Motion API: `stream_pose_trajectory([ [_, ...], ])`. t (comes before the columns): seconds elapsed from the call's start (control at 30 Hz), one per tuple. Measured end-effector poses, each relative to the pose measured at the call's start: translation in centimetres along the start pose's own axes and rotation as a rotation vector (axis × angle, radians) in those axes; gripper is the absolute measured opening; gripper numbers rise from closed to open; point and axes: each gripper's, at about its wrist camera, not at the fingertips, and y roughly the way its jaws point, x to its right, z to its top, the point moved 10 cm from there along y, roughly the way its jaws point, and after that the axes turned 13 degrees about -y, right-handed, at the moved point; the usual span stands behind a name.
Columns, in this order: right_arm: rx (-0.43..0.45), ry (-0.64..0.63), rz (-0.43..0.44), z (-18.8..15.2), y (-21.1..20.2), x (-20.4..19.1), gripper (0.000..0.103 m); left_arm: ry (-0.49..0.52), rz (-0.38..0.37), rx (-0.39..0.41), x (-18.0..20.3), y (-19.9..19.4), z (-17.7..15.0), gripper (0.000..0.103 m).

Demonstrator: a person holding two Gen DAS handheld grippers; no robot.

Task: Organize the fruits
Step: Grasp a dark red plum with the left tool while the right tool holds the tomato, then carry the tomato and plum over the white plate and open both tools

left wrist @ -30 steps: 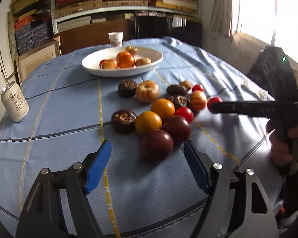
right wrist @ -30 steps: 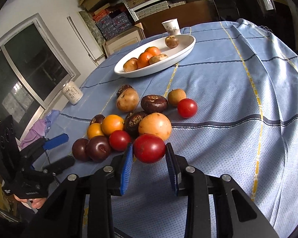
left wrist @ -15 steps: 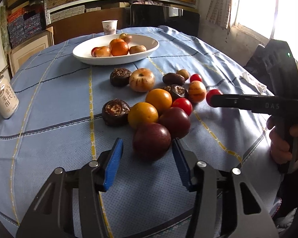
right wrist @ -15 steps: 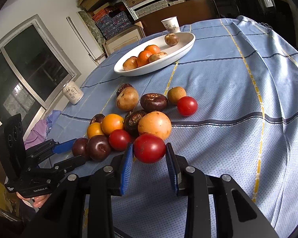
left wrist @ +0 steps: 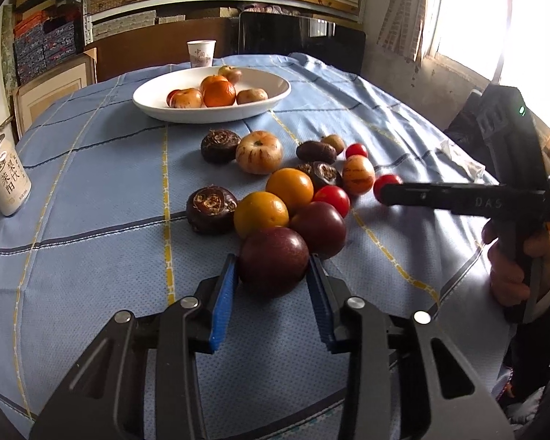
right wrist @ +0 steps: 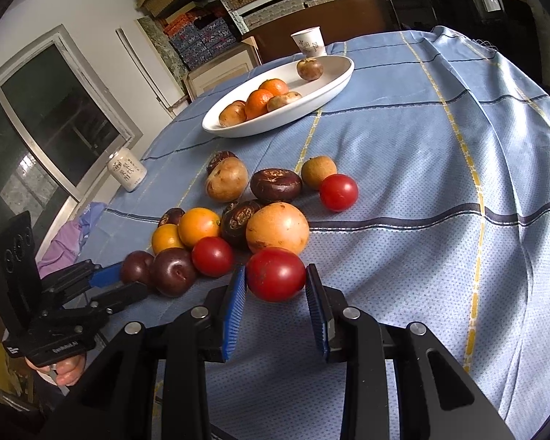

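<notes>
On the desk (left wrist: 91, 190), the left hand-held gripper (left wrist: 272, 278) pinches a dark plum (left wrist: 273, 258); the right hand-held gripper (right wrist: 275, 286) pinches a red tomato (right wrist: 275, 274). Lifting carelessly could nudge touching neighbours, sending round fruit rolling.

Between your left gripper's (left wrist: 271, 286) fingers: plum (left wrist: 273, 260).
Between your right gripper's (right wrist: 275, 286) fingers: tomato (right wrist: 275, 274).
Ahead of both: loose fruit cluster (left wrist: 286, 187).
Beyond cluster: plate (left wrist: 154, 104) with fruit in it.
Behind plate: cup (left wrist: 201, 53).
Far left of your left gripper: can (left wrist: 5, 178).
</notes>
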Motion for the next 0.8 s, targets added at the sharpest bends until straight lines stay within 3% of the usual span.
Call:
stream_pose_trajectory([
  [0.23, 0.007, -0.107, -0.042, 1.2, -1.2, -1.5, 0.033, -0.017, -0.016, 0.044, -0.5, -2.1, 2.6, 0.038],
  [0.4, 0.054, -0.130, -0.002, 6.6, -2.6, -1.8, 0.033, -0.028, 0.021, 0.079, -1.6, -2.6, 9.7, 0.038],
  [0.57, 0.132, -0.128, -0.065, 13.6, 0.0, 0.9, 0.033, -0.122, 0.106, 0.084, -4.4, 2.0, 16.9, 0.038],
  [0.7, 0.103, -0.071, -0.081, 16.6, 4.1, 3.4, 0.033, -0.194, 0.201, 0.052, -7.6, 6.6, 20.1, 0.038],
  [0.8, 0.066, -0.062, -0.102, 17.6, 6.9, 4.7, 0.033, -0.223, 0.213, 0.030, -9.0, 8.6, 21.3, 0.038],
])
